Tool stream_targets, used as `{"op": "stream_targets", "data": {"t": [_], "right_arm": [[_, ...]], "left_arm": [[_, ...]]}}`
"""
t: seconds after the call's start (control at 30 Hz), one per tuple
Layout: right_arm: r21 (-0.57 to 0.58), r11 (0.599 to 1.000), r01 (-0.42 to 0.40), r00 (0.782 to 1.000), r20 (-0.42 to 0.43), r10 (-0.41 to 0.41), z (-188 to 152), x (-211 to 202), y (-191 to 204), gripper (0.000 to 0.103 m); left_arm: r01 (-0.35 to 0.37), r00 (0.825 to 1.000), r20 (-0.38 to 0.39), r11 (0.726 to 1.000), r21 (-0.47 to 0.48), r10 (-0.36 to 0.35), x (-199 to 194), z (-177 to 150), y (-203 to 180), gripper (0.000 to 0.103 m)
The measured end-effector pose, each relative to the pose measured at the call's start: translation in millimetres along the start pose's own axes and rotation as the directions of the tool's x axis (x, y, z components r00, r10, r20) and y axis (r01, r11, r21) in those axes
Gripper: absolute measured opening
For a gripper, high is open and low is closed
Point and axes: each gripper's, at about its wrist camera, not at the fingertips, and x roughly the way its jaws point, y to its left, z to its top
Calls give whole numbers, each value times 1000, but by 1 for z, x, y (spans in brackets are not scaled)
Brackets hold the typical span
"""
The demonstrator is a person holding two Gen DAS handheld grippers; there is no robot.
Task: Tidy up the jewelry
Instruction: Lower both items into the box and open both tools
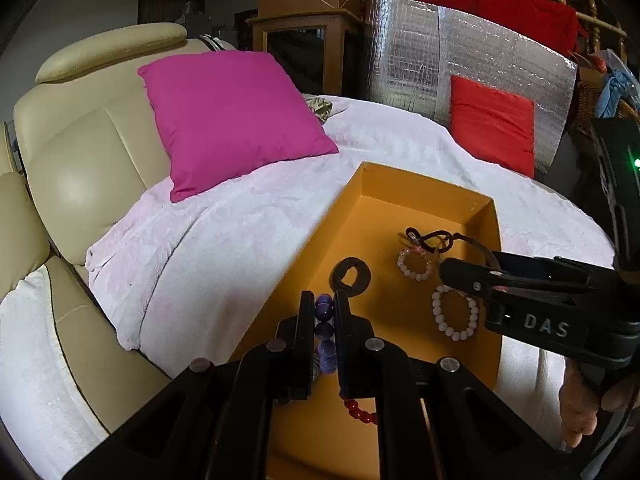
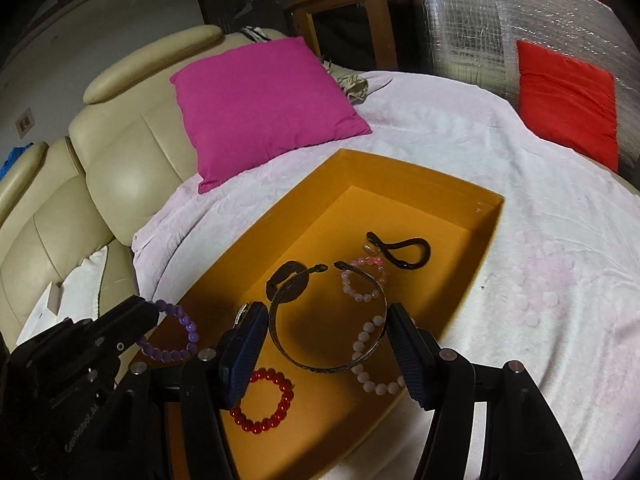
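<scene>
An orange box (image 2: 494, 204) lies on a white-covered bed. My left gripper (image 1: 323, 304) is shut on a purple bead bracelet (image 1: 325, 330), held over the box's near left corner; the bracelet also shows in the right wrist view (image 2: 186, 330). My right gripper (image 2: 326, 334) is open, its jaws standing on either side of a bronze metal cuff (image 2: 328, 360) that rests in the box. Inside the box lie a red bead bracelet (image 2: 262, 400), two pale pink bead bracelets (image 2: 374, 354) (image 2: 362, 280), a black hair tie (image 2: 400, 252) and a dark loop (image 2: 286, 276).
The white blanket (image 2: 520, 280) covers the bed around the box. A magenta pillow (image 2: 260, 108) lies behind the box, a red pillow (image 2: 568, 100) at back right. A cream leather seat (image 2: 120, 176) stands to the left. A silver foil panel (image 1: 460, 60) stands behind.
</scene>
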Motion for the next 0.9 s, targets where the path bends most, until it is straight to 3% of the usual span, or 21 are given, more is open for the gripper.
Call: {"op": "stream_targets", "data": {"t": [0.47,0.9], "right_arm": [[13,1000,-4,998,-61,4,7,32,-1,64],[37,999,-7,997,-81,10,14,44,-6,64]], "left_arm": [[-11,999,-40,1000,11,11,18,-1,-2,10],[69,995,-77,995,77,-63,13,-12,-41,10]]}}
